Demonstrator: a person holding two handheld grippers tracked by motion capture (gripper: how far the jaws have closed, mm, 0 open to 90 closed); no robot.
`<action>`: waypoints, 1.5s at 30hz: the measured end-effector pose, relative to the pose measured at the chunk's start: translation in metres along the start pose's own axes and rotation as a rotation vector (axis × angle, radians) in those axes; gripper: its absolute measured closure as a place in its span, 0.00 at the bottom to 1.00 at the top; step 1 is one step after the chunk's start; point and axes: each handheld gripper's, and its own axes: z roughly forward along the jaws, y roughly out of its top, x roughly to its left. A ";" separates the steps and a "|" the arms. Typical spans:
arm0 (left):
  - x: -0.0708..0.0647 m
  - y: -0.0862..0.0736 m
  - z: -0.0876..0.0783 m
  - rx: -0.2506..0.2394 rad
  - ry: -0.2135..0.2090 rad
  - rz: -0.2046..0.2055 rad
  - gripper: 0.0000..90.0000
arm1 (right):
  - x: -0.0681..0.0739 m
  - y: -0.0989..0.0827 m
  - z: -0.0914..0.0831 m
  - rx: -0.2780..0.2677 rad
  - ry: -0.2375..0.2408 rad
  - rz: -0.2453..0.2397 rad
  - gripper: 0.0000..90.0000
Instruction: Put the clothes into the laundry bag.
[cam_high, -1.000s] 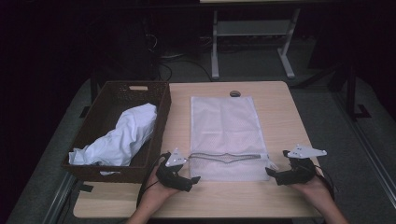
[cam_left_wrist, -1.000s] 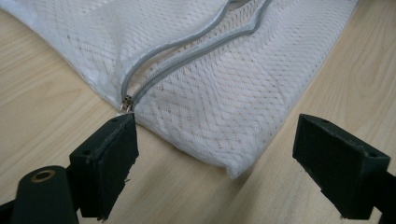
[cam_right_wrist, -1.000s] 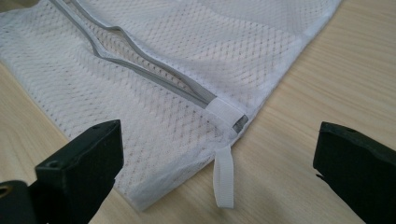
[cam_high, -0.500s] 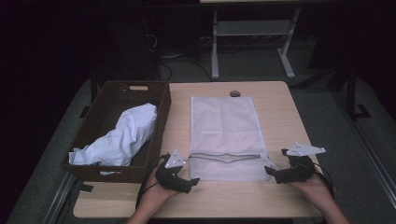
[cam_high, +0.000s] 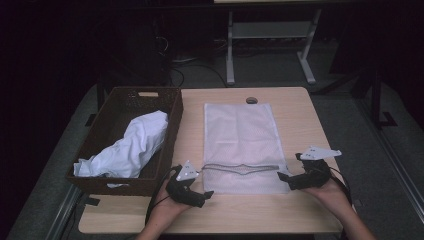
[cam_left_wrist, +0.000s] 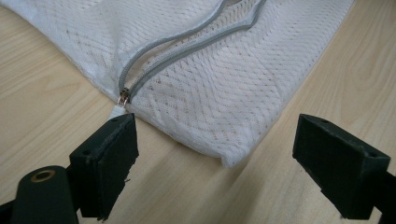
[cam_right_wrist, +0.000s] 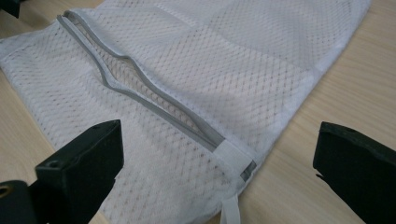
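- Mesh laundry bag, white, is lying flat on the wooden table, long axis running away from the person, near end w/ grey zipper facing the table's near edge.
- Zipper is standing partly undone: the two grey tapes are gaping in a wavy slit across the bag's near end; metal pull is sitting at the bag's left edge (left gripper view).
- Left gripper is resting in the person's left hand just beside the bag's near-left corner; jaws are standing wide apart, gripping nothing, w/ the corner and zipper pull lying just ahead between them, not touched.
- Right gripper is being held in the right hand at the bag's near-right corner; jaws likewise spread wide, released; the zipper's closed end w/ its white fabric tab is lying between and ahead of them (right gripper view). Contact w/ the mesh: cannot tell.
- Dark woven basket is standing on the table's left side, just beside the bag, long side parallel to it.
- White garment is lying crumpled inside the basket, reaching from mid-basket to its near-left corner.
- Round cable port is showing in the tabletop just beyond the bag's far edge.
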 end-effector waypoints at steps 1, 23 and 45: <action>0.000 0.000 0.000 0.001 -0.001 -0.001 0.15 | 0.000 0.001 0.001 -0.001 -0.001 0.000 0.01; 0.000 0.000 0.000 -0.003 -0.003 -0.003 0.15 | -0.004 0.020 0.017 0.017 0.030 -0.031 0.01; 0.000 0.000 0.000 -0.007 -0.009 -0.013 0.15 | -0.032 0.051 0.034 0.057 0.061 0.038 0.15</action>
